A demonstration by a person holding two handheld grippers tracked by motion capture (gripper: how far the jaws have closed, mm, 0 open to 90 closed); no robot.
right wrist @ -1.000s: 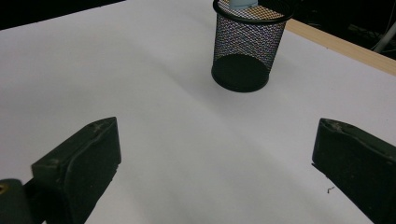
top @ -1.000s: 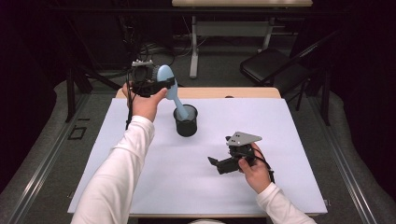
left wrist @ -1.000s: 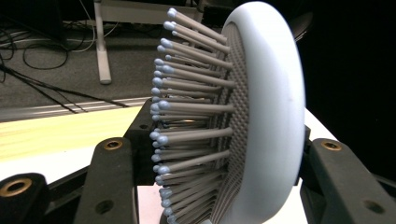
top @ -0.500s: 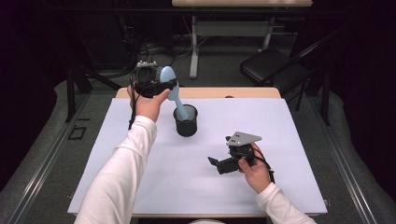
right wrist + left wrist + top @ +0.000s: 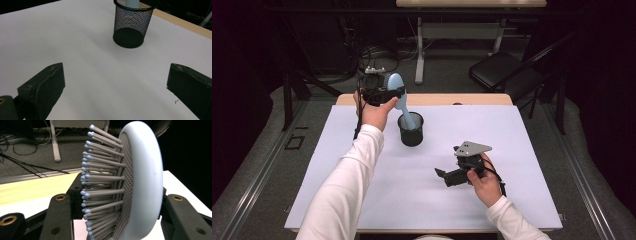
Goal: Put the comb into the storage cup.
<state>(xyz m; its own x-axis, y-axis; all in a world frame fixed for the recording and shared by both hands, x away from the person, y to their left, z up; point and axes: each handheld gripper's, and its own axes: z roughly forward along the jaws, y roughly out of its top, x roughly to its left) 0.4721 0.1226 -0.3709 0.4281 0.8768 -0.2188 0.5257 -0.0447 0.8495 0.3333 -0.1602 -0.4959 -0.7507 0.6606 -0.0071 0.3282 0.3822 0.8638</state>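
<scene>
A pale blue hairbrush [image 5: 398, 95] stands slanted with its handle down inside a black mesh cup [image 5: 410, 129] on the white table. My left gripper [image 5: 384, 92] is shut on the brush's head, above and left of the cup. In the left gripper view the brush head [image 5: 140, 185] sits between the black jaws, its grey bristles [image 5: 100, 185] pointing left. My right gripper [image 5: 447, 177] rests low over the table's front right part, open, with nothing between its jaws. In the right gripper view the mesh cup [image 5: 132, 23] stands ahead with the handle [image 5: 132, 2] rising from it.
The white table sheet [image 5: 362, 190] spreads around the cup. A wooden strip [image 5: 462, 99] edges the far side. Beyond it are a black chair [image 5: 507, 67], table legs and cables on the floor.
The left gripper has shifted the brush slightly, its head tilting a bit more upright over the cup. The right gripper has kept still.
</scene>
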